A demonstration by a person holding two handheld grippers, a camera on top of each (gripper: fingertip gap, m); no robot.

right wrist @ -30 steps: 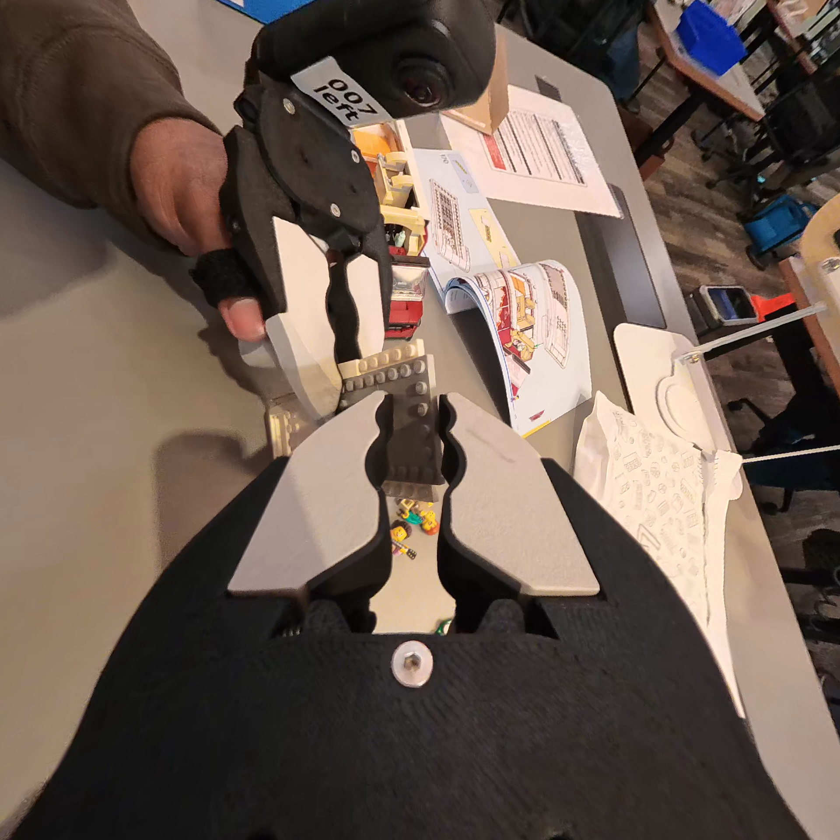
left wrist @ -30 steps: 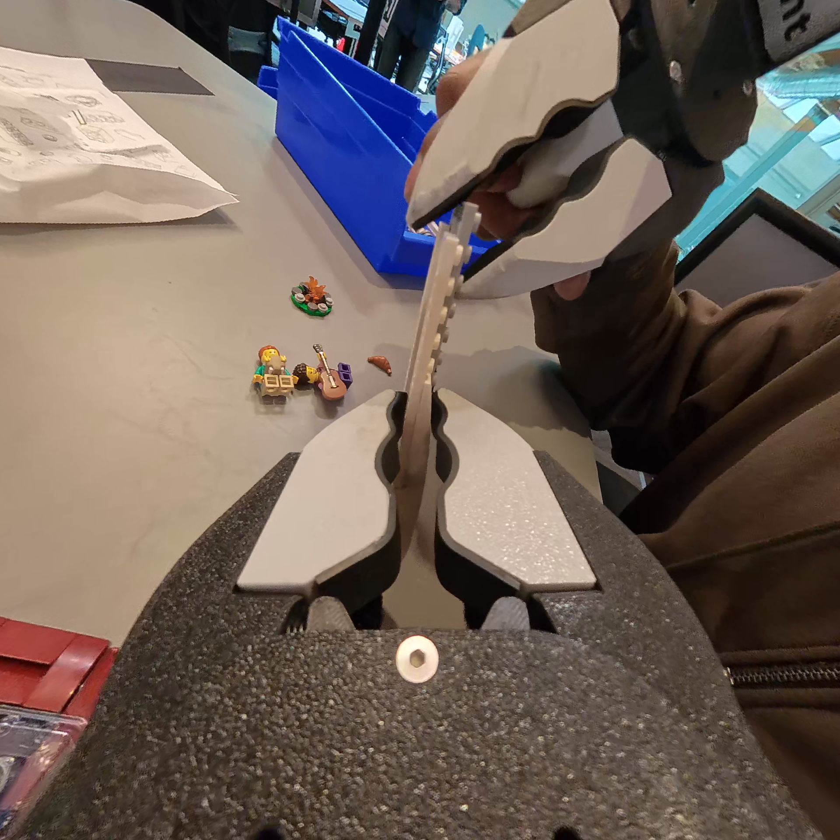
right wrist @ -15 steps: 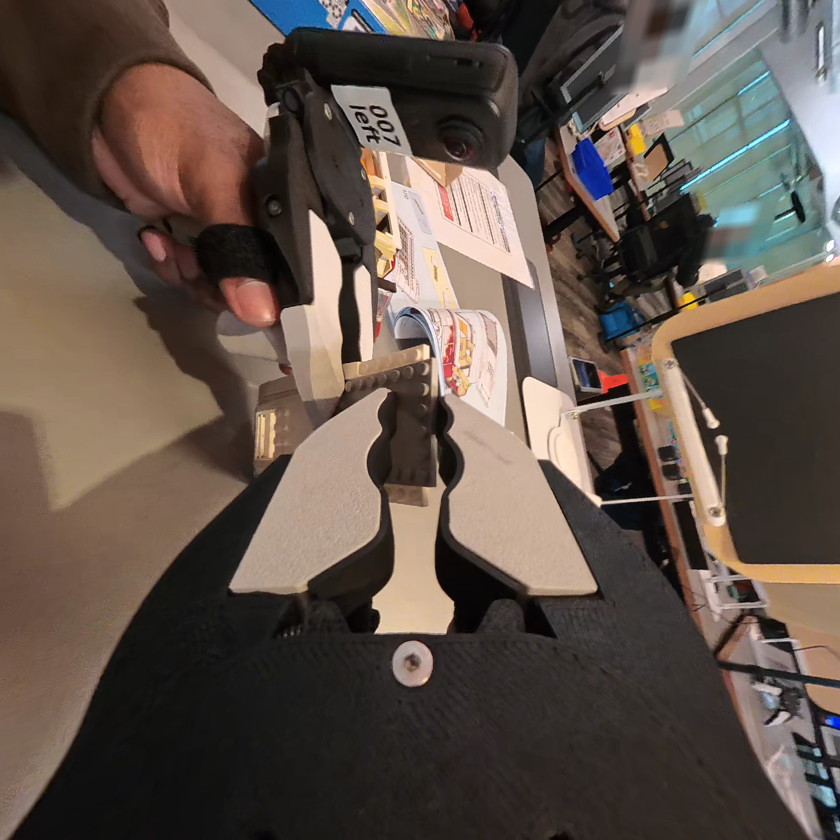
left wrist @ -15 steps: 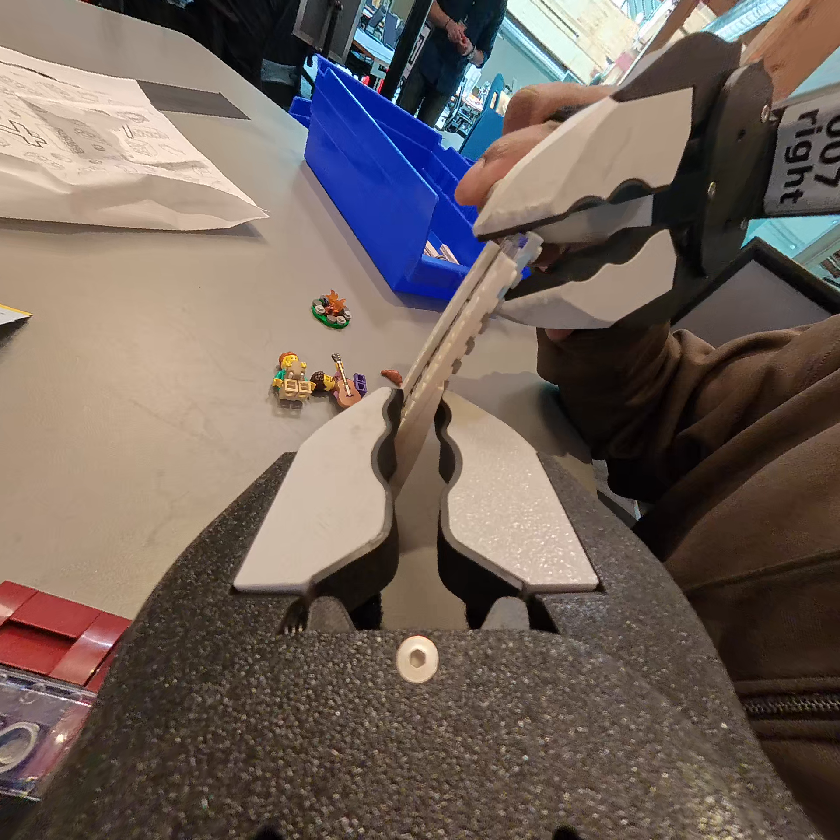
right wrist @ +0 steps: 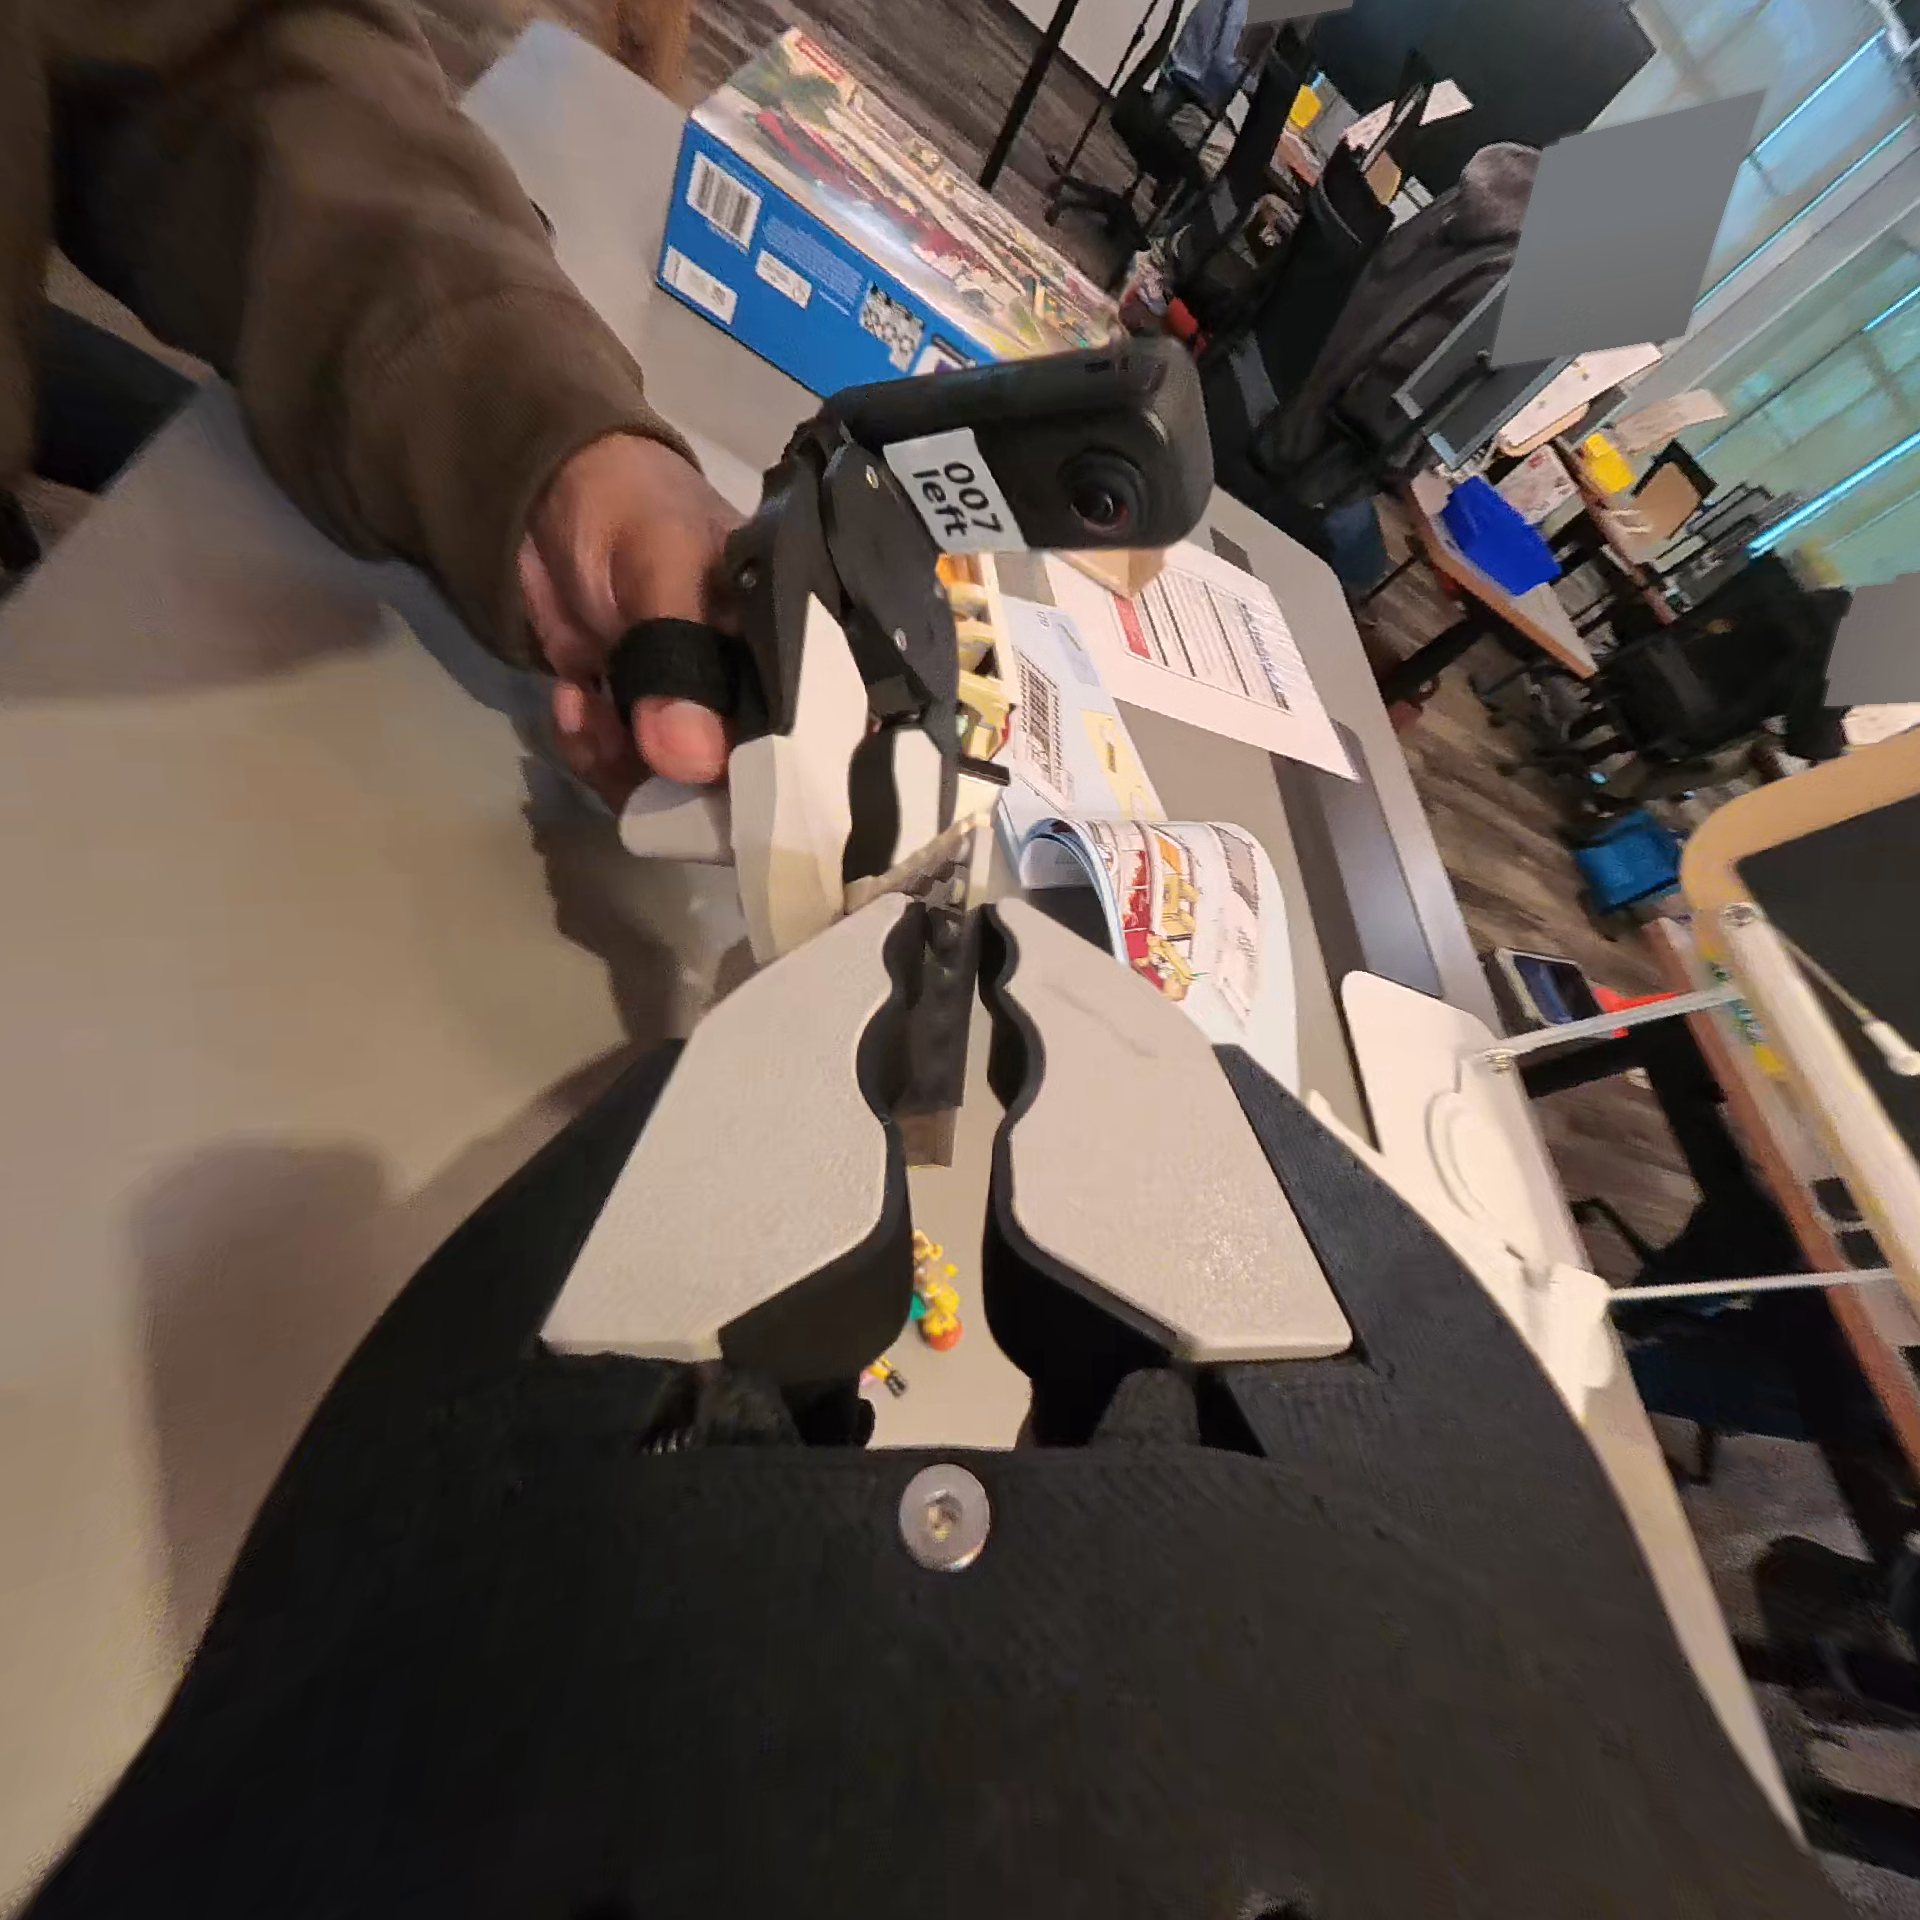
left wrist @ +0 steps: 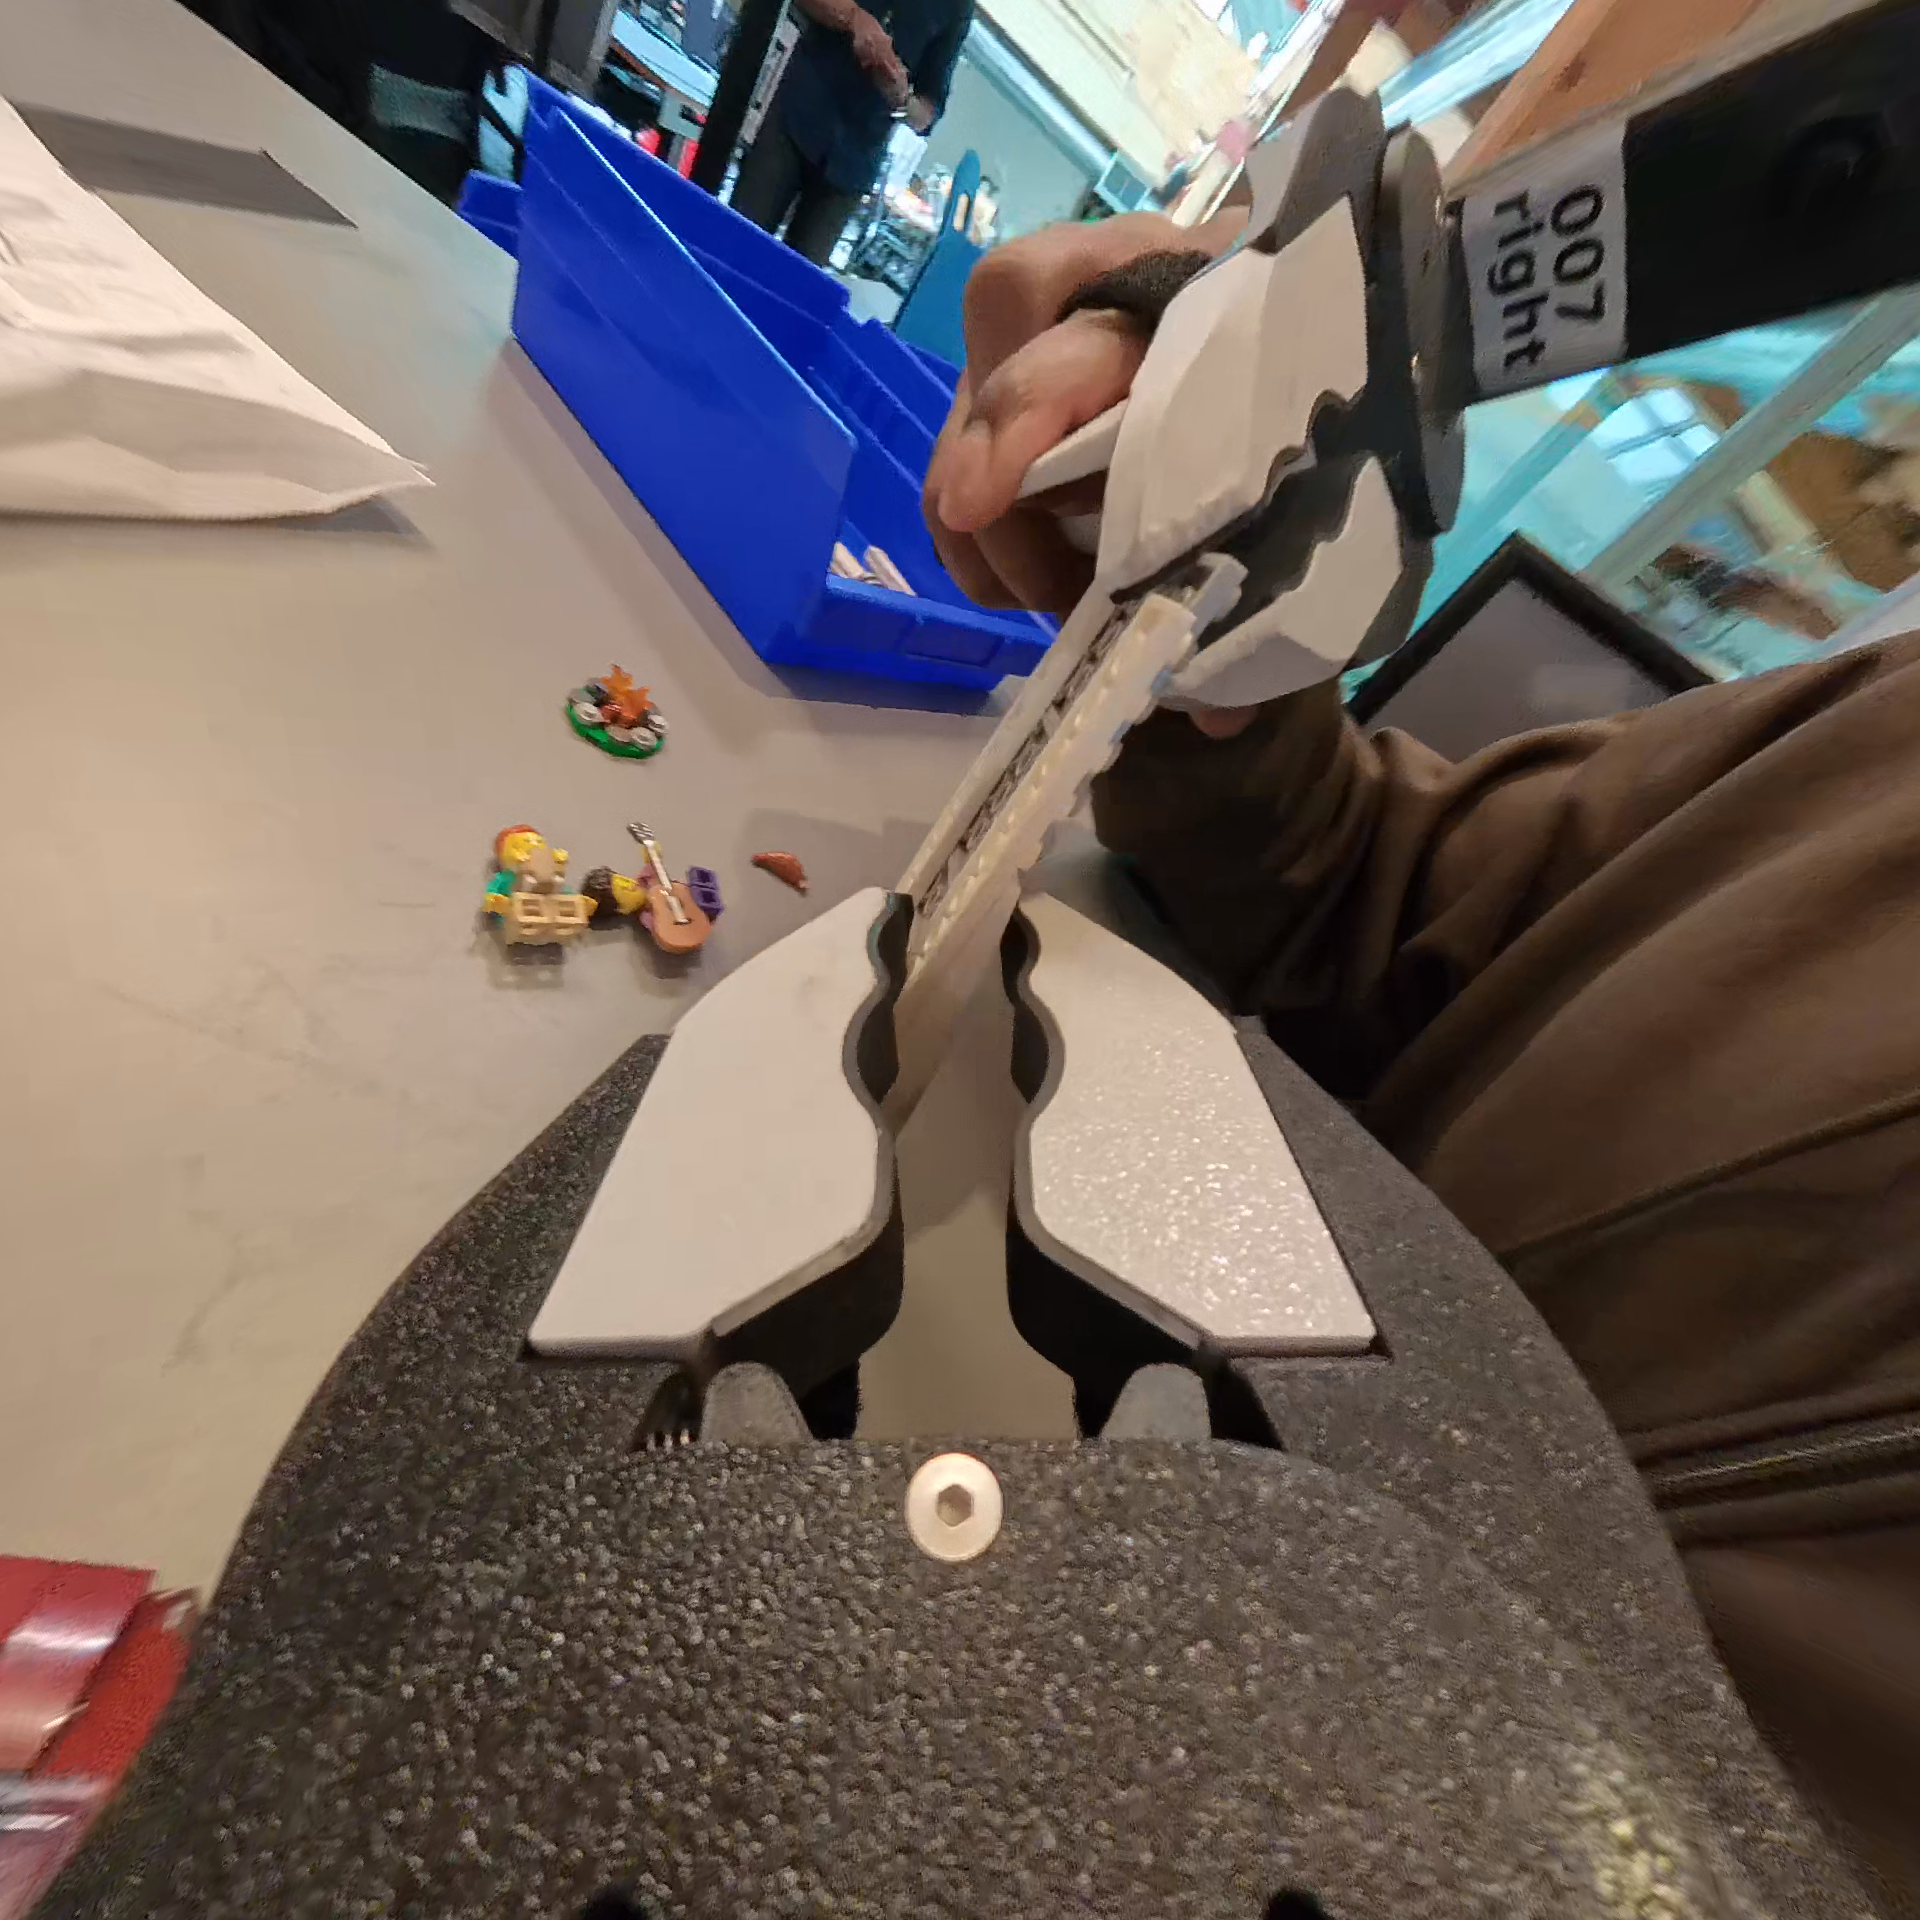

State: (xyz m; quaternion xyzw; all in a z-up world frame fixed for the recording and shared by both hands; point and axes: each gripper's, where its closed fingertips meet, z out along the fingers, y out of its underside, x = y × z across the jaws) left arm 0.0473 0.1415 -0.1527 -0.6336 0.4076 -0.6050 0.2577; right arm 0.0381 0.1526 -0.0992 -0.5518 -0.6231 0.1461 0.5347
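Both tools grip one thin, stiff, seemingly light tan-and-grey studded plate (left wrist: 1049, 758): right tool (left wrist: 1195, 613) clamped on its far end, left tool (left wrist: 951, 925) apparently slack.

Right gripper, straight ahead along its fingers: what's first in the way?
Likely the left gripper, right past the brick plate assembly that the right gripper is shut on; depth unclear.

Hand-held gripper (right wrist: 948, 935) around dark brick plate (right wrist: 935, 1029)
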